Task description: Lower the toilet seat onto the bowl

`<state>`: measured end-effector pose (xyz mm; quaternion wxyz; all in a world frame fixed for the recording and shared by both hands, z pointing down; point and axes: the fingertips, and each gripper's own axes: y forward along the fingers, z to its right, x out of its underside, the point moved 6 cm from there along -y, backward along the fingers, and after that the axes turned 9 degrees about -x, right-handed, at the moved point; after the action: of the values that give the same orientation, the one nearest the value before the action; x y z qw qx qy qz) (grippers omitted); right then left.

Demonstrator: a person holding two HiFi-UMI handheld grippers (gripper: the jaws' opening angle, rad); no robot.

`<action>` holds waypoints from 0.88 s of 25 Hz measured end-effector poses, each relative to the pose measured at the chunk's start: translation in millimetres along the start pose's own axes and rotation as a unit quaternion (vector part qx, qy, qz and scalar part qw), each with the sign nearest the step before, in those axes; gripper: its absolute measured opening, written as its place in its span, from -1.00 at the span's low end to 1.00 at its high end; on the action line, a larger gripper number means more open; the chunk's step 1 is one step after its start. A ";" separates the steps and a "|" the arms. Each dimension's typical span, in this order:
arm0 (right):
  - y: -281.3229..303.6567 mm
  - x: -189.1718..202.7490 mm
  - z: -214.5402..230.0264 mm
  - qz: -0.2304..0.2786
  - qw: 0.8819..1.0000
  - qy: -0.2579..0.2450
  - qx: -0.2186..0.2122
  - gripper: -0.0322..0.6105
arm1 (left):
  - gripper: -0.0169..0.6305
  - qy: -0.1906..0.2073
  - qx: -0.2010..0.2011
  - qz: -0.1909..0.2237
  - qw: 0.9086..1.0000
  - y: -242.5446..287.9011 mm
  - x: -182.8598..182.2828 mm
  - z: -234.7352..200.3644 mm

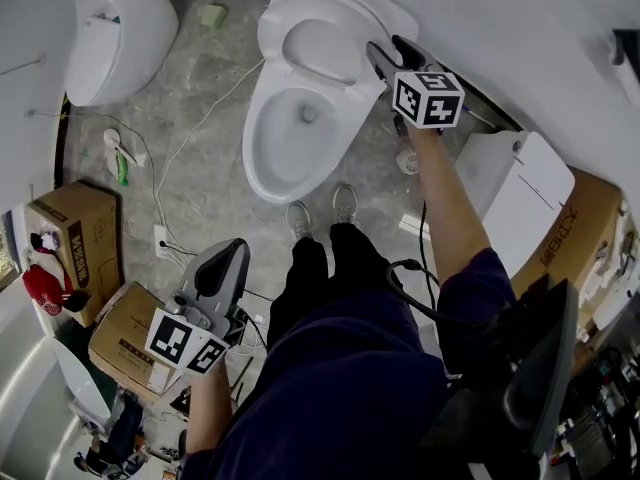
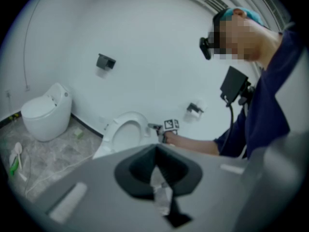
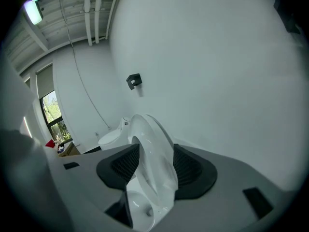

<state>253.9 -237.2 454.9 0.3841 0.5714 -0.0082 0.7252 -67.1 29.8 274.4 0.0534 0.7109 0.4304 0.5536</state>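
The right gripper point(image 3: 153, 170) is standing with jaws apart, straddling the upright toilet seat point(image 3: 150, 139) without clamping it. The seat's long axis is running ahead and upward, with the bowl point(image 1: 258, 163) lying below. The left gripper point(image 2: 157, 175), closed and empty, is hanging well behind.

The head view looks steeply down on the toilet point(image 1: 258, 148). The left gripper view faces it from afar, the right from very near.
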 end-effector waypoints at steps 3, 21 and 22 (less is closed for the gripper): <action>8.5 2.6 8.3 -0.006 1.000 -0.003 0.005 -0.31 | -0.94 -0.004 -0.002 -0.005 1.000 2.4 2.5 -2.2; 15.6 8.7 15.2 -0.027 0.999 -0.007 0.037 -0.48 | -0.94 -0.016 -0.004 -0.007 1.000 -1.4 6.3 -8.1; 15.3 8.9 14.4 -0.028 0.999 -0.007 0.037 -0.48 | -0.94 -0.017 -0.004 -0.007 1.000 -1.8 6.9 -8.2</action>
<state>256.6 -249.6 473.8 0.3822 0.5906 0.0319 0.7100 -74.8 32.3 281.7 0.0669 0.7170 0.4322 0.5427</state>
